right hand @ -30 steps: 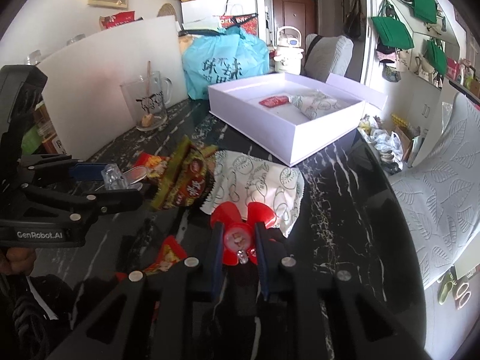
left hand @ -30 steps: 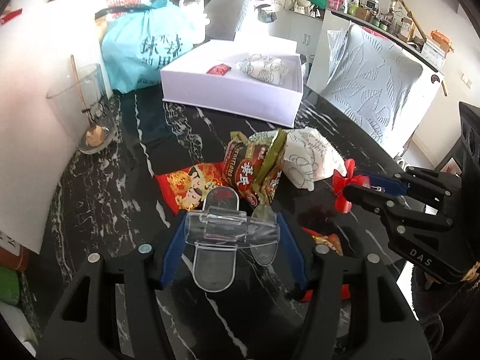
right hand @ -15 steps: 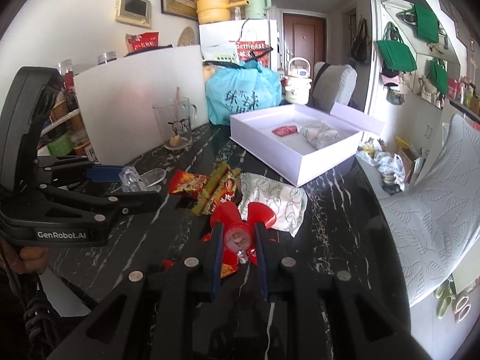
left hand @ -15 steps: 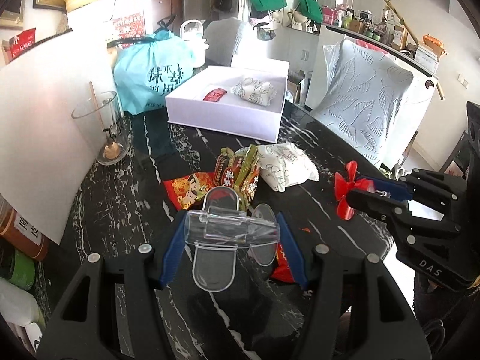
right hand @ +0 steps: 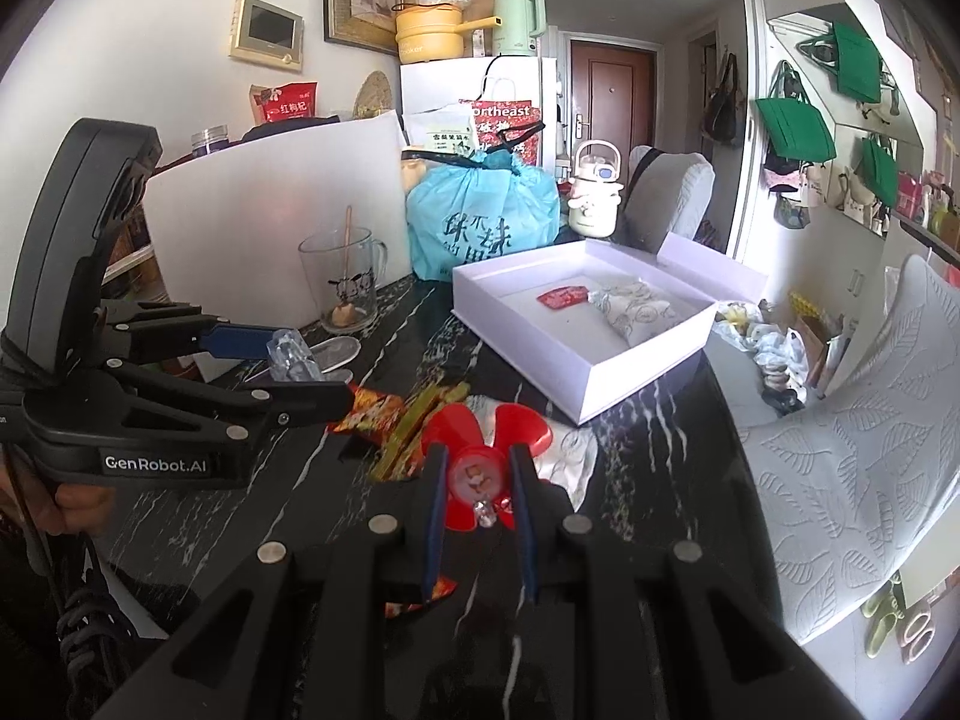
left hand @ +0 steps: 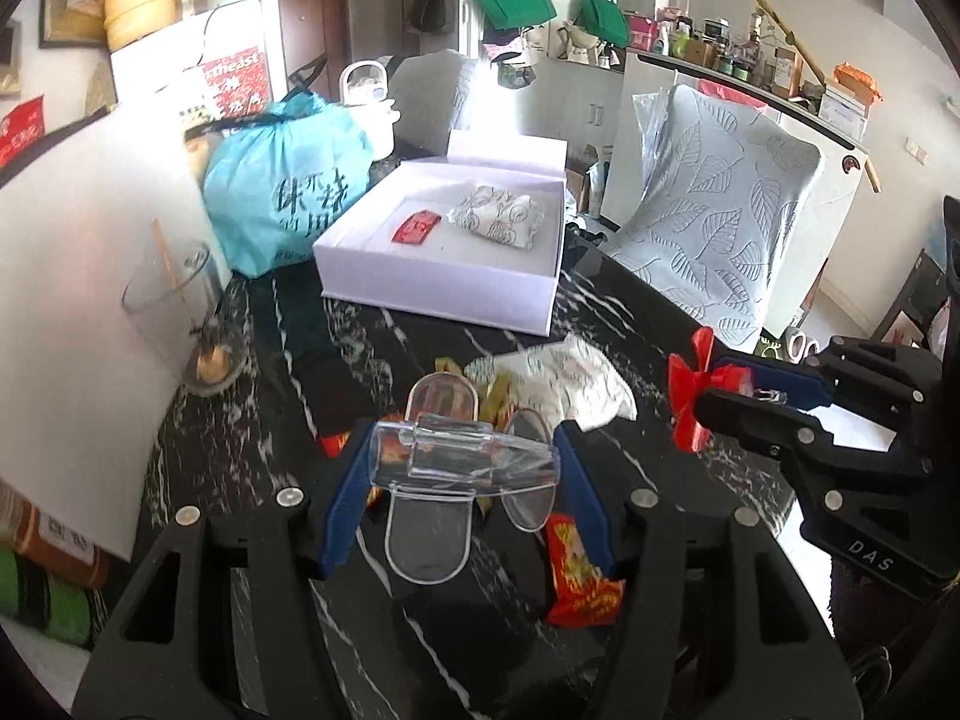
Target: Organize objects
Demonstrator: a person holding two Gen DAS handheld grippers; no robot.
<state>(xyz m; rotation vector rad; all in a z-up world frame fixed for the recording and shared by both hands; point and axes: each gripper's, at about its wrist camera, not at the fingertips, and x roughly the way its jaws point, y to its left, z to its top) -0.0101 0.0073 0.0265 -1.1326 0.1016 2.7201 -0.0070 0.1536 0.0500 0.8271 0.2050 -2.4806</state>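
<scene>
The left gripper (left hand: 462,474) clamps a clear plastic clip (left hand: 459,462); the right gripper (right hand: 477,480) clamps a red toy fan (right hand: 486,450). Both are above the black marble table (left hand: 420,336), near the open white box (left hand: 444,264).

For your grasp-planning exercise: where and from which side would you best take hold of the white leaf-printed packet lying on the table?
Probably the white leaf-printed packet's puffy middle, from above, jaws across its narrower width. It lies flat on the black marble table, partly against the snack wrappers, so a side approach looks crowded.
</scene>
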